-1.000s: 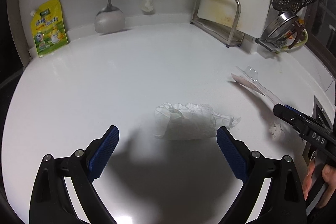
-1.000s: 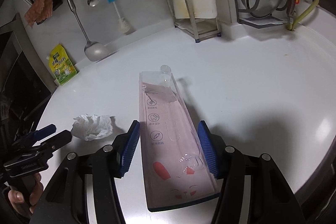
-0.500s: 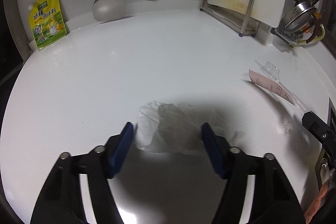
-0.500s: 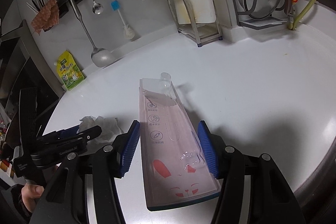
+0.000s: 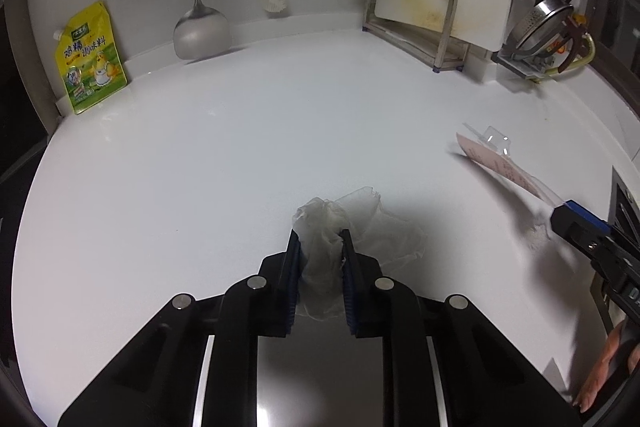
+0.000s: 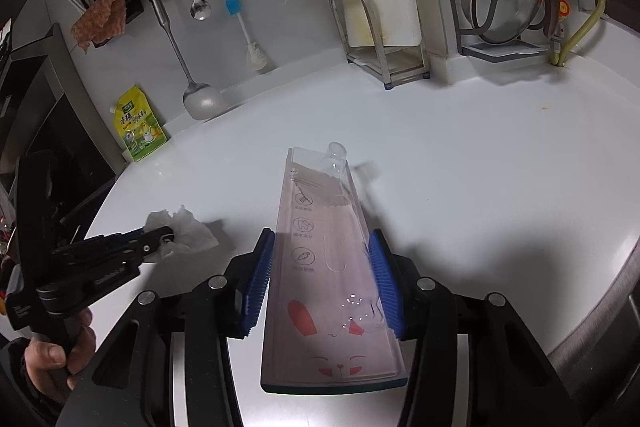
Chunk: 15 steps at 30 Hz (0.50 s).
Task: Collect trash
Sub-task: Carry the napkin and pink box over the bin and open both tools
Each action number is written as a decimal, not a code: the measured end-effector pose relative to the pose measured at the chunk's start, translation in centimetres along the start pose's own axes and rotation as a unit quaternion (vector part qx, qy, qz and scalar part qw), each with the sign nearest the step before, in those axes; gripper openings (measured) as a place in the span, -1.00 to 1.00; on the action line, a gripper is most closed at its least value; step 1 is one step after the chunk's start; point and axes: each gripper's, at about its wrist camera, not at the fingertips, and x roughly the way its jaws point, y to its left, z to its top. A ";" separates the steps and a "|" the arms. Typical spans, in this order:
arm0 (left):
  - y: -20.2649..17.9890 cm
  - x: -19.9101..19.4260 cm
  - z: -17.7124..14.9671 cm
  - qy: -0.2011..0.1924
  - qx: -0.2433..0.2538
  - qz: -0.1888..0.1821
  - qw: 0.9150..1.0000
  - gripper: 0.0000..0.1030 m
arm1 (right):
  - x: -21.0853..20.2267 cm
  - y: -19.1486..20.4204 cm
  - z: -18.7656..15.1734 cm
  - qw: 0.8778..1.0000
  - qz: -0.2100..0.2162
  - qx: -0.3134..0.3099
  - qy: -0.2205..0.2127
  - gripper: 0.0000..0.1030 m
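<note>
On a white kitchen countertop [image 5: 240, 155], the left gripper [image 5: 320, 247] is clamped narrow on a crumpled tissue [image 5: 332, 227]. The right gripper [image 6: 322, 267] pinches a pink rabbit-print package [image 6: 324, 267]. Beyond both, a yellow seasoning pouch [image 5: 90, 59] leans against the backsplash beside a hanging ladle [image 5: 200, 27].

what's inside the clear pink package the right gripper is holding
The pink package shut in the right gripper looks empty: only its printed card with a rabbit face shows through the clear plastic. The near end, past the dark bottom edge, is out of view.
</note>
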 end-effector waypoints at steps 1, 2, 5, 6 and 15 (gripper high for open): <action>0.0 -0.4 -0.1 -0.002 0.000 -0.002 1.000 -0.64 | -0.1 0.1 -0.1 1.000 0.000 0.001 0.000 -0.10; 0.1 -0.9 -0.3 -0.004 0.001 -0.005 1.000 -0.64 | -0.3 0.2 -0.2 1.000 0.000 0.001 0.000 -0.10; 0.0 -2.1 -0.7 -0.011 0.008 -0.009 1.000 -0.64 | -0.9 0.7 -0.5 1.000 -0.002 -0.001 -0.002 -0.10; -0.1 -2.4 -0.9 -0.012 0.012 -0.011 1.000 -0.64 | -1.1 0.8 -0.7 1.000 -0.002 -0.001 -0.002 -0.10; -0.5 -5.6 -3.2 -0.021 0.028 -0.029 0.999 -0.64 | -3.8 2.5 -3.2 1.000 -0.011 0.005 -0.001 -0.10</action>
